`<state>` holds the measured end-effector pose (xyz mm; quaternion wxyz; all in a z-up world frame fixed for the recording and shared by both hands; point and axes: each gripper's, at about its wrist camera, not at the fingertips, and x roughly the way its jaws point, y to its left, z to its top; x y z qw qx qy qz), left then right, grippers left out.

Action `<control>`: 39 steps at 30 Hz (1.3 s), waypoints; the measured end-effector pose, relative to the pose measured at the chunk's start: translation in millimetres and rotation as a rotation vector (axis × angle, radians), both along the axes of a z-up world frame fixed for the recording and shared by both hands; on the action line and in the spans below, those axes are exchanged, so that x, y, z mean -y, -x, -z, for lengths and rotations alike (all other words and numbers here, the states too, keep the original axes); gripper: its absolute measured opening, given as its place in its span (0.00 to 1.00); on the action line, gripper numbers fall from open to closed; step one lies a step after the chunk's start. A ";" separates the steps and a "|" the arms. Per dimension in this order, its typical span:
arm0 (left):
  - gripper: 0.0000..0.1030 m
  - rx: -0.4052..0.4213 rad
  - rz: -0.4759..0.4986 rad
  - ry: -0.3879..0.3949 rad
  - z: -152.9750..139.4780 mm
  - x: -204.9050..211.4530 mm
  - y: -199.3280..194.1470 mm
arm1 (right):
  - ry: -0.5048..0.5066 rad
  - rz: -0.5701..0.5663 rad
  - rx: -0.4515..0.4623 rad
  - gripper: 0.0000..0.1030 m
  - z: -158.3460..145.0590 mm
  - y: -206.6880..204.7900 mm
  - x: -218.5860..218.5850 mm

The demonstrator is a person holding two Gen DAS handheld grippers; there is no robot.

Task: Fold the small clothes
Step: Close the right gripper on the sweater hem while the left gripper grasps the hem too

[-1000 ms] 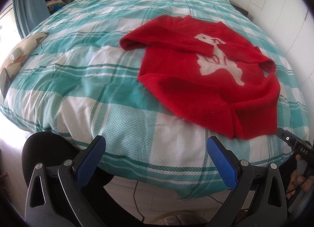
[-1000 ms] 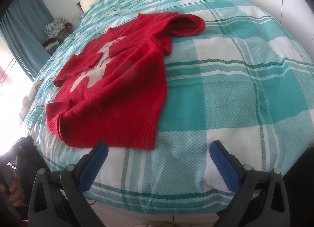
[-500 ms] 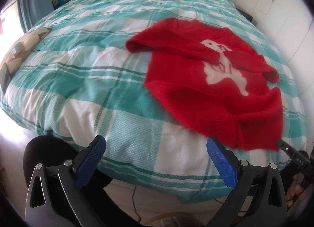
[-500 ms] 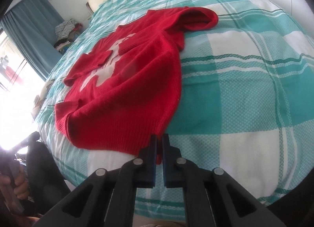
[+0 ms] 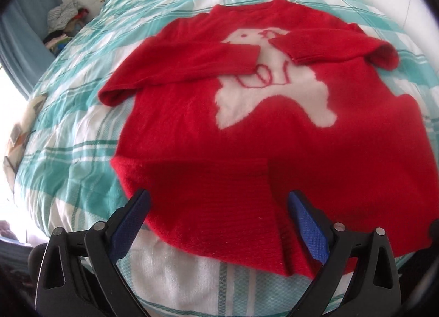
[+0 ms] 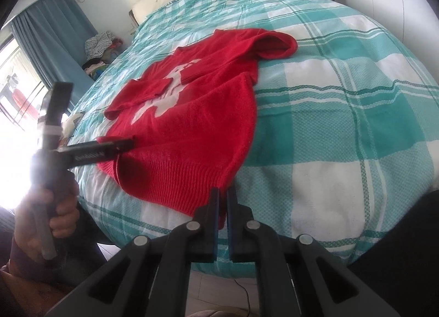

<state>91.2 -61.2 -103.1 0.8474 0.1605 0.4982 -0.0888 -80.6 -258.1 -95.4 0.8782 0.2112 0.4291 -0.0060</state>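
Red sweater (image 5: 247, 138) lies flat on the bed (image 6: 356, 125), centre frame, both sleeves folded across its white animal motif. My right gripper (image 6: 222, 193), pitched downward, is clamped on the hem's lower-right corner. My left gripper (image 5: 216, 204) has just been closing; its jaws, apart, straddle the hem's lower-left edge without pressing.
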 end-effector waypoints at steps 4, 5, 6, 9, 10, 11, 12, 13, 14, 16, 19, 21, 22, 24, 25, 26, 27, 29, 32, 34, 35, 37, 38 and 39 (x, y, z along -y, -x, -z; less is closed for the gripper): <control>0.57 0.004 -0.096 0.123 -12.4 -49.8 6.6 | -0.011 0.000 0.007 0.05 -3.5 6.4 5.2; 0.37 0.003 -0.115 0.135 -15.8 -62.5 9.7 | -0.014 0.001 0.007 0.05 -4.4 7.8 6.1; 0.26 -0.012 -0.126 0.162 -18.9 -76.5 13.2 | -0.017 0.001 0.006 0.05 -5.1 9.2 6.7; 0.24 -0.057 -0.151 0.253 -27.4 -119.5 31.1 | -0.027 -0.006 -0.002 0.05 -6.7 11.7 7.6; 0.26 -0.061 -0.152 0.264 -28.7 -129.7 37.6 | -0.028 -0.011 -0.007 0.05 -6.5 12.1 7.0; 0.35 -0.071 -0.149 0.275 -28.2 -137.0 43.0 | -0.031 -0.017 -0.013 0.05 -5.4 11.4 5.6; 0.48 -0.079 -0.147 0.292 -27.6 -142.8 47.4 | -0.035 -0.025 -0.020 0.05 -3.2 10.1 4.0; 0.56 -0.076 -0.152 0.312 -27.3 -147.8 51.3 | -0.034 -0.030 -0.029 0.05 -0.3 8.6 2.1; 0.72 -0.061 -0.160 0.335 -27.2 -151.6 54.1 | -0.031 -0.036 -0.037 0.05 3.3 6.1 0.7; 0.82 -0.036 -0.168 0.376 -25.9 -154.3 53.9 | -0.037 -0.050 -0.055 0.05 11.9 1.1 -0.7; 0.82 -0.066 -0.155 0.427 -17.6 -155.2 49.0 | -0.064 -0.056 -0.065 0.07 21.3 1.8 0.7; 0.82 -0.093 -0.135 0.466 -11.2 -153.6 46.4 | -0.092 -0.064 -0.072 0.11 24.7 3.7 3.8; 0.82 -0.105 -0.126 0.482 -8.8 -153.6 45.7 | -0.104 -0.065 -0.076 0.14 25.7 4.7 4.8; 0.82 -0.106 -0.115 0.553 -10.7 -160.2 47.5 | -0.131 -0.063 -0.074 0.31 26.7 7.7 7.8; 0.82 -0.094 -0.114 0.588 -13.9 -165.6 49.6 | -0.145 -0.058 -0.072 0.33 26.5 9.5 10.0; 0.82 -0.080 -0.111 0.602 -17.2 -169.5 51.5 | -0.155 -0.055 -0.068 0.35 25.9 11.3 11.7; 0.83 -0.064 -0.107 0.597 -19.7 -171.5 53.0 | -0.168 -0.055 -0.063 0.35 25.6 12.7 12.8; 0.84 -0.054 -0.097 0.567 -20.2 -170.4 52.5 | -0.195 -0.058 -0.057 0.35 26.6 12.7 14.6; 0.84 -0.084 -0.096 0.567 -13.1 -161.8 44.6 | -0.221 -0.072 -0.071 0.35 33.2 5.0 12.9; 0.84 -0.101 -0.090 0.591 -12.4 -161.4 42.1 | -0.201 -0.081 -0.099 0.35 38.6 -4.7 6.8; 0.84 -0.100 -0.093 0.618 -13.9 -164.9 43.7 | -0.194 -0.082 -0.107 0.35 40.2 -7.4 4.9; 0.86 -0.106 -0.077 0.644 -16.9 -172.8 50.2 | -0.194 -0.086 -0.106 0.35 40.0 -8.8 2.1; 0.86 -0.104 -0.068 0.630 -18.2 -175.5 54.3 | -0.190 -0.089 -0.102 0.35 38.7 -8.1 1.1; 0.86 -0.097 -0.060 0.609 -19.4 -177.8 58.6 | -0.181 -0.090 -0.101 0.35 37.5 -7.5 0.3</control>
